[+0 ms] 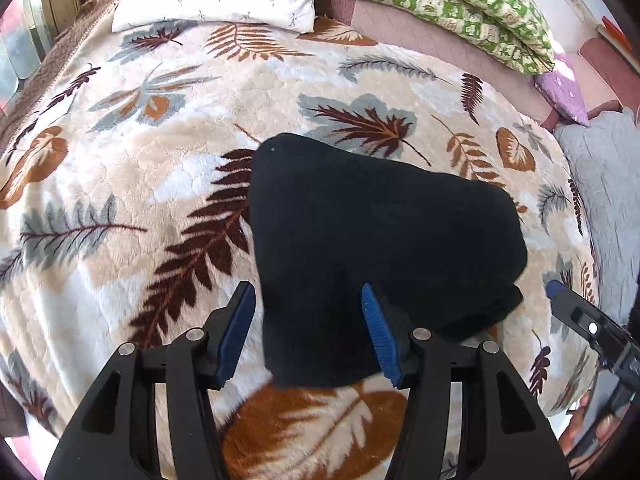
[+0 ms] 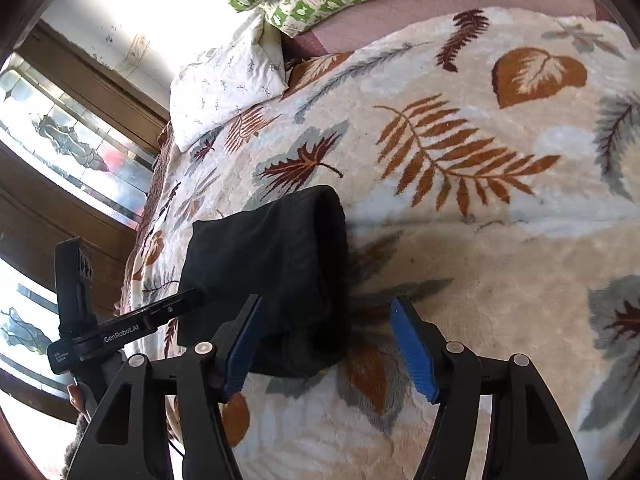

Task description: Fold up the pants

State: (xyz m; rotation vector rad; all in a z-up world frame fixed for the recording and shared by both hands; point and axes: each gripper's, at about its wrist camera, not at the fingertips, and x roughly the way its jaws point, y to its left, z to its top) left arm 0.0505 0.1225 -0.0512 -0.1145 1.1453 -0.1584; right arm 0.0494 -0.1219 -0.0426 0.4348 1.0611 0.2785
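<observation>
Both claws (image 1: 308, 332) (image 2: 328, 344) spread wide, black pants (image 1: 372, 240) folded compactly on leaf-print blanket (image 1: 140, 160)

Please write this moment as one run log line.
pants: folded on blanket | left gripper: open | right gripper: open

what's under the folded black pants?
The black pants lie as a folded bundle directly on the leaf-print blanket, which shows all around them. Whatever sits beneath the bundle or between its layers is covered. Both grippers are open and hold nothing.
</observation>
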